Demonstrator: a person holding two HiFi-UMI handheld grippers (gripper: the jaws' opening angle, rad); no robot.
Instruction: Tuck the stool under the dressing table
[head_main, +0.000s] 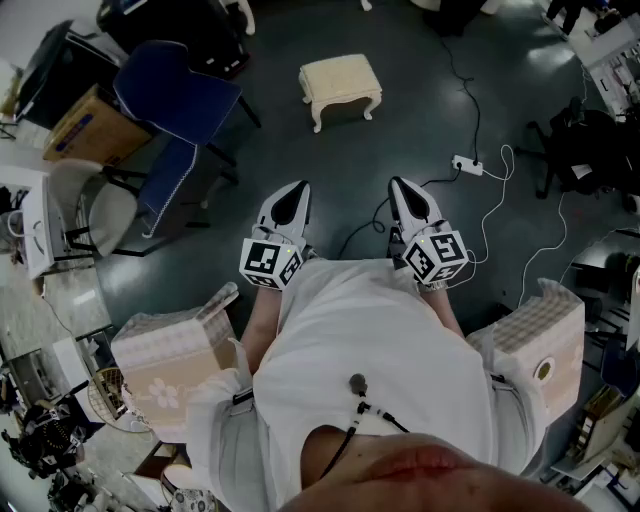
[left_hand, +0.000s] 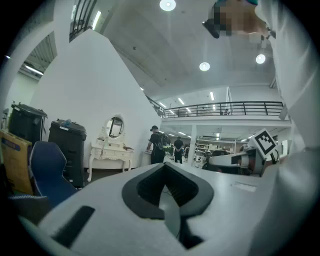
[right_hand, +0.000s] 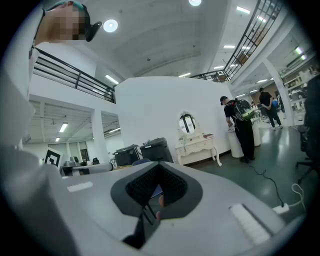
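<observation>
The cream upholstered stool (head_main: 341, 85) stands on the dark floor, well ahead of both grippers. My left gripper (head_main: 295, 192) and right gripper (head_main: 402, 188) are held side by side in front of my body, roughly level, both shut with nothing between the jaws. The white dressing table with its oval mirror shows far off against the wall in the left gripper view (left_hand: 111, 150) and in the right gripper view (right_hand: 197, 144). It is not visible in the head view. In their own views the left gripper (left_hand: 168, 200) and right gripper (right_hand: 151, 202) show closed jaws.
A blue chair (head_main: 175, 95) and a cardboard box (head_main: 90, 125) stand at the left. A power strip (head_main: 467, 165) with trailing cables lies to the right of the stool. Black bins (left_hand: 70, 145) flank the dressing table, and people (left_hand: 156, 145) stand near it.
</observation>
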